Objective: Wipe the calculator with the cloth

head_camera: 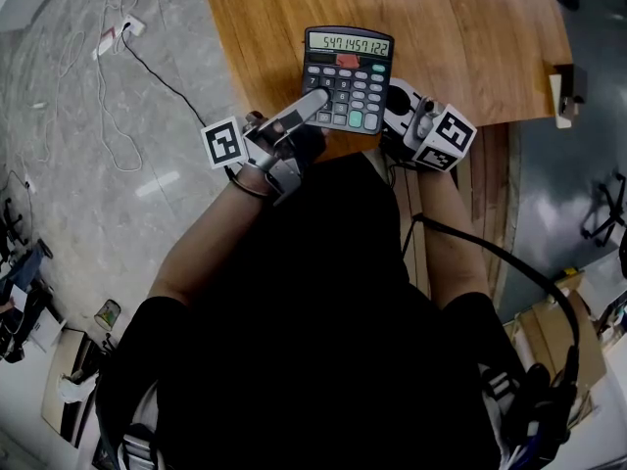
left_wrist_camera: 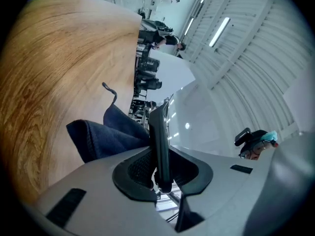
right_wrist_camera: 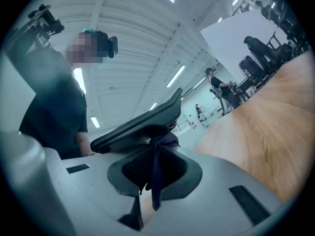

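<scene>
Risk: calculator twists out of a thin edge grip during the wipe.

Table [head_camera: 470, 37] sits under it; calculator [head_camera: 348, 76] is over the table's near edge, keys up, apparently lifted. Cloth [left_wrist_camera: 106, 132] hangs against its underside. Left gripper [head_camera: 310, 104] clamps only the calculator's lower-left edge, and right gripper [right_wrist_camera: 156, 168] pinches one narrow fold of cloth. A hard wipe stroke could lever the calculator out and drop it off the edge. Cloth could also slip from that small bite.

A brown wood-grain table top [head_camera: 470, 27] stands on a glossy grey marbled floor [head_camera: 69, 213], where a white power strip [head_camera: 129, 27] trails thin cables. Overhead, long white strip lights [left_wrist_camera: 221, 31] cross a pale ribbed ceiling [left_wrist_camera: 256, 82].
</scene>
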Demonstrator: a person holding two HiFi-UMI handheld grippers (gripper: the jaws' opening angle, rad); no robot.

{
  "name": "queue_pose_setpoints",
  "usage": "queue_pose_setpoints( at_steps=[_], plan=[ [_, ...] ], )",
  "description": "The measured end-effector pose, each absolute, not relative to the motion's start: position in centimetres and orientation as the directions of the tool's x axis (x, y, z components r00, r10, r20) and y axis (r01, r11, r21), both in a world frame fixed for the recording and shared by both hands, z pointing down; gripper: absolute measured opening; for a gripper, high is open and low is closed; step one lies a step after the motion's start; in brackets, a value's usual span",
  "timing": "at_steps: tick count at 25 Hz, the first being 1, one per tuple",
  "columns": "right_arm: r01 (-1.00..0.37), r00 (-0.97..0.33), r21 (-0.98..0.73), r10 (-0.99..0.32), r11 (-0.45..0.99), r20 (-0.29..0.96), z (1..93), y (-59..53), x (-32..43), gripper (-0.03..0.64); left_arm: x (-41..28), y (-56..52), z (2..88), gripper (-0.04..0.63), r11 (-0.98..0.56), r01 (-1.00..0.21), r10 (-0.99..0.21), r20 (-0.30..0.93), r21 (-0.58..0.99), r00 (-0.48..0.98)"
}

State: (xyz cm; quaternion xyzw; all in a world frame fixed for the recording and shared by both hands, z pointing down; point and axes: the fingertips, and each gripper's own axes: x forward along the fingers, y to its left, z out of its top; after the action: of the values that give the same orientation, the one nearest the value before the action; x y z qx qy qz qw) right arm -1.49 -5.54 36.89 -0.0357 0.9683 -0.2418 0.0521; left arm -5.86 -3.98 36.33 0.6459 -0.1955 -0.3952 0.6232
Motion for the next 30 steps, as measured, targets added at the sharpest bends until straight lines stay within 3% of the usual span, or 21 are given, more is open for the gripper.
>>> queue_pose_setpoints(
  at_steps=[8,16,25,30],
  plan=[
    [-0.275,-0.962,-0.193,-0.27,0.942,0.051,36.7,-8.3,-0.3,0.037,-5.8,-4.0,36.5,0.072,-0.134,0.235,-0.755,-0.253,0.963,0.604],
    [-0.356,-0.924,0.102,-0.366,0.929,0.107,36.3,-4.6,-1.1,0.037,-5.9,-4.0,36.6,0.072,-0.1,0.216,-0.783,-0.211,0.971,0.585],
    [-0.283,-0.947,0.09,-0.293,0.955,0.134,36.9,-1.2,-1.7,0.037,-6.3,-5.3,37.0,0.072,-0.084,0.212,-0.81,-0.191,0.974,0.555],
    [-0.339,-0.928,0.069,-0.346,0.938,0.141,37.0,-2.5,-0.2,0.037,-7.7,-5.5,37.6,0.072,-0.085,0.2,-0.82,-0.182,0.976,0.543]
  ],
)
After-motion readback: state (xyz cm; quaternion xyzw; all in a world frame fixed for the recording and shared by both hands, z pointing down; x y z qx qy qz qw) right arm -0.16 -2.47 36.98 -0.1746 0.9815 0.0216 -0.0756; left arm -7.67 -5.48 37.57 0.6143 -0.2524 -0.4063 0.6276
